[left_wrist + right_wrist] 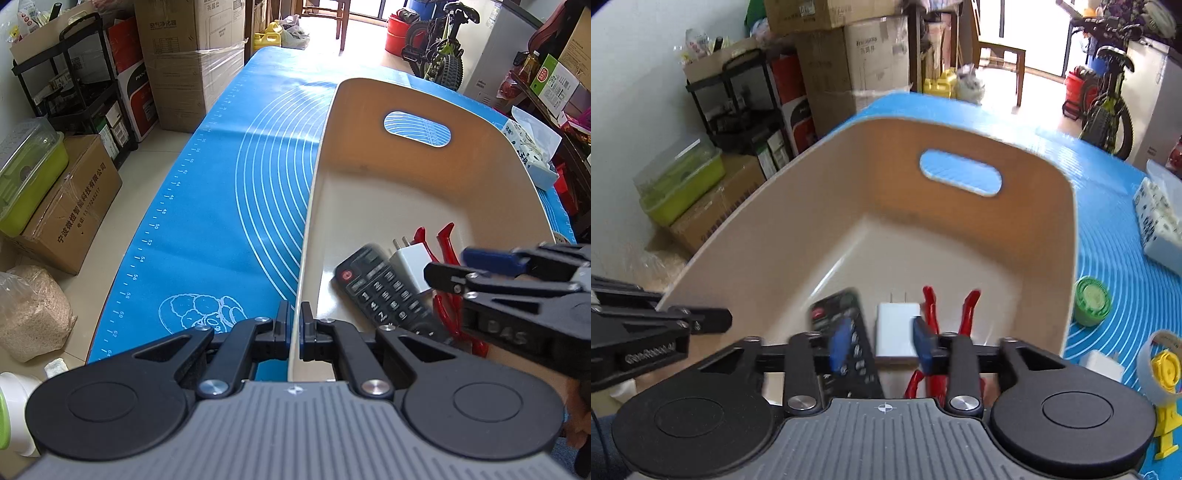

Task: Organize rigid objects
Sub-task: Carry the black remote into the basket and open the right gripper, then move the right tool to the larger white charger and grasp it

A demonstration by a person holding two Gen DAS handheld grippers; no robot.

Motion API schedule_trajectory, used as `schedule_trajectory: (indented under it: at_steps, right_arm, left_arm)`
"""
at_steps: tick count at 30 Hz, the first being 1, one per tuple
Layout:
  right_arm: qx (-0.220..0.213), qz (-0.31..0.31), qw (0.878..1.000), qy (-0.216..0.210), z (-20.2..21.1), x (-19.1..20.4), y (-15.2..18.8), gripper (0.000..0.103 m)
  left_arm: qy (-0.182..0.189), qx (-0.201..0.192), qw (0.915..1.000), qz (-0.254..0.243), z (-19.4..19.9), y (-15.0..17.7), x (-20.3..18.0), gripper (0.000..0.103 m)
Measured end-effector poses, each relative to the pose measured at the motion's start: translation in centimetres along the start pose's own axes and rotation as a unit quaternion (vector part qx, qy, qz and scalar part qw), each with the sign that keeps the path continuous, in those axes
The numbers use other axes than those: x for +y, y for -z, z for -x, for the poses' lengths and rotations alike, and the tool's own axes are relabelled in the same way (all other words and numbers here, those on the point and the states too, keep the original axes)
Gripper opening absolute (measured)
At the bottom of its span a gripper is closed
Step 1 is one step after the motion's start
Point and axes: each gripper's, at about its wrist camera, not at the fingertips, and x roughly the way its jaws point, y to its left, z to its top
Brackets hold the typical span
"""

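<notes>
A cream plastic bin stands on the blue mat. My left gripper is shut on the bin's near left wall, which runs up between the two pads. Inside the bin lie a black remote, blurred, a white charger plug and red-handled pliers. My right gripper hangs over these items with its blue pads apart and nothing pressed between them. The left gripper shows at the bin's left rim in the right wrist view.
To the right of the bin on the mat are a green round tub, a tape roll, a yellow clamp, a small white adapter and a tissue pack. Cardboard boxes and a black shelf crowd the floor on the left.
</notes>
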Motion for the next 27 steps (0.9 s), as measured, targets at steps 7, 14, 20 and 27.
schedule_trajectory:
  at_steps: [7, 14, 20, 27]
  right_arm:
    - [-0.072, 0.006, 0.997, 0.023, 4.2, -1.6, -1.1, 0.072]
    - [-0.096, -0.047, 0.992, 0.067, 6.9, -6.6, -1.3, 0.077]
    - [-0.089, -0.086, 0.987, 0.105, 7.0, -11.0, 0.1, 0.078]
    - [-0.051, -0.113, 0.985, 0.123, 4.5, -14.1, 1.9, 0.078]
  left_arm:
    - [0.0, 0.0, 1.0, 0.0, -0.1, 0.0, 0.0, 0.006]
    - [0.0, 0.0, 1.0, 0.0, 0.0, 0.0, 0.0, 0.006]
    - [-0.001, 0.0, 1.0, 0.0, 0.0, 0.0, 0.0, 0.006]
    - [-0.002, 0.0, 1.0, -0.001, 0.0, 0.0, 0.0, 0.006]
